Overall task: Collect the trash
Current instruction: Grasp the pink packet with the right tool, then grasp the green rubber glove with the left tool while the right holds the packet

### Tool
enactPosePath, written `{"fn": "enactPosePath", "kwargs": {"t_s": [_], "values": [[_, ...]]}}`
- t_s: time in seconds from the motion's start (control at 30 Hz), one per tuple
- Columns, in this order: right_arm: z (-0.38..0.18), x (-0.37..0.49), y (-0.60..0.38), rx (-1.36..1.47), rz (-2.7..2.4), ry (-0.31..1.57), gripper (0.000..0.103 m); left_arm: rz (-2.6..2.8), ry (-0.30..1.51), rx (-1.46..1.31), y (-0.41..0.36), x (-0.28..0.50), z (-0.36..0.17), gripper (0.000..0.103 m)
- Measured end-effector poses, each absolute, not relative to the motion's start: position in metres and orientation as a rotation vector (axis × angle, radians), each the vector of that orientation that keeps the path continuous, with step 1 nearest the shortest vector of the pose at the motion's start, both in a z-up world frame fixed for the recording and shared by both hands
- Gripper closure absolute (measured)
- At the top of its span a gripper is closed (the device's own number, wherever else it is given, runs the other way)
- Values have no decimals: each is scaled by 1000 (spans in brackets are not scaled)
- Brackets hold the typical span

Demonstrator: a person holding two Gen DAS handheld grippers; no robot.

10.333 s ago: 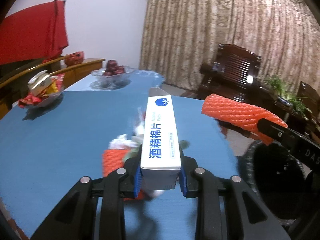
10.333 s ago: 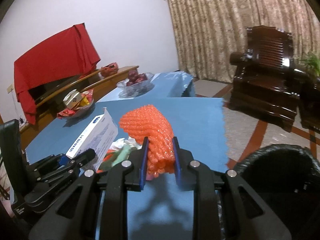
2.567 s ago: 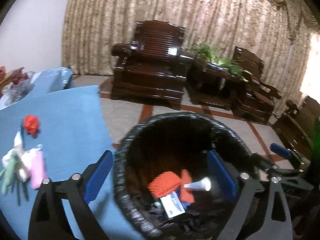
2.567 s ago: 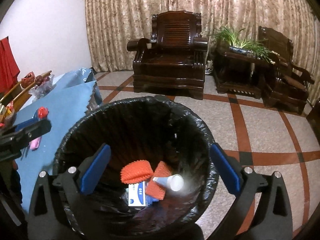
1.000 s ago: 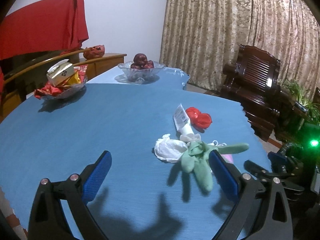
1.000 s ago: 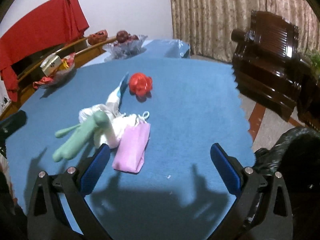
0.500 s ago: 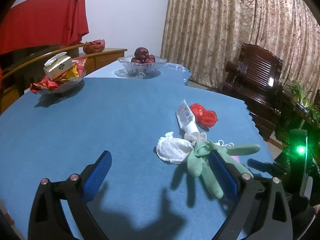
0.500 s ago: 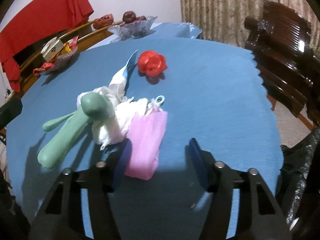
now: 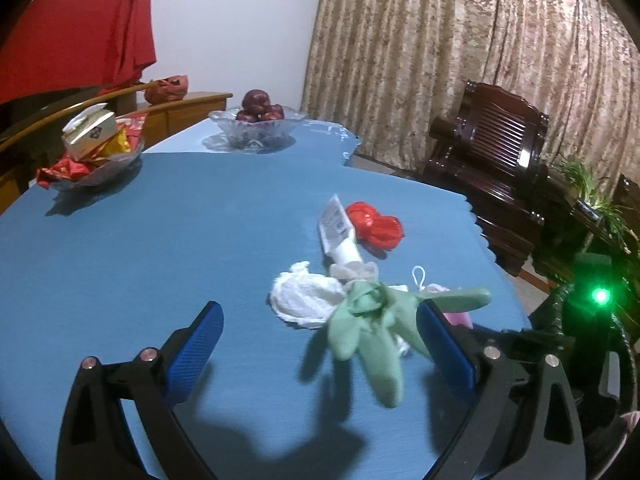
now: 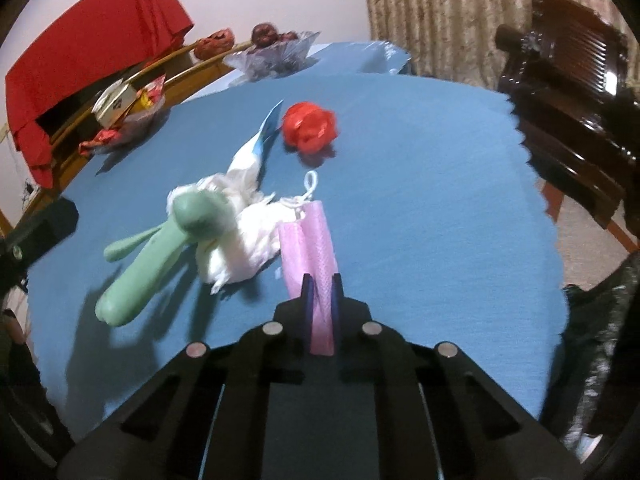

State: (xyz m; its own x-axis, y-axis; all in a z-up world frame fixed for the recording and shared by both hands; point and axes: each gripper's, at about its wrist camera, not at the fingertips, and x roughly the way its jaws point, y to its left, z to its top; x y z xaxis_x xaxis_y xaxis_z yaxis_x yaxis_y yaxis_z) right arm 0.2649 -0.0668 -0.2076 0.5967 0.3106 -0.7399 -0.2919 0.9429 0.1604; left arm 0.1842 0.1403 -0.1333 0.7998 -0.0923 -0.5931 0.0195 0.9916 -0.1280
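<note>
Table (image 9: 120,240): I am working over a wide top under a blue cloth, with a small pile of litter near its right-hand edge and two glass dishes far back.

Bin (image 10: 600,320): a black-lined rim shows at the right edge of my right view, just off the table's corner; I judge each load ends there.

Green glove (image 9: 372,328): it lies crumpled on the cloth, its fingers trailing toward my left gripper, long axis running roughly toward that camera.

White wad (image 9: 304,296): crushed tissue or bag touching the glove's far side.

Pink mesh pouch (image 10: 310,248): it lies on the cloth beside the white wad, long axis in line with my right gripper, white cord loop at the far end.

Right gripper (image 10: 320,300): its jaws have just been closing and now pinch the pouch's near end; the pouch has not yet left the table.

Left gripper (image 9: 320,344): jaws spread wide and empty, the glove between the blue pads (image 9: 192,344) but nearer the right one, untouched. This hand is nearer the glove, so I judge its next move must shift slightly right before closing.

Red crumple (image 9: 374,226): farthest of the pile, beside a flattened tube (image 9: 338,236).

Writing: the tube's label carries print too small to read; a box in the far dish bears a dark emblem, illegible.
</note>
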Motion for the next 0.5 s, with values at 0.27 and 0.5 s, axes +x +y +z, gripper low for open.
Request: {"fn": "enactPosePath", "kwargs": {"t_s": [0.27,0.5], "values": [[-190,267,-96,34,286,815,96,-103,662,-112,116,201,-141,9],[-190,265,-99,26,275,811,96,-106,711,-117,105,219,-156,9]]}}
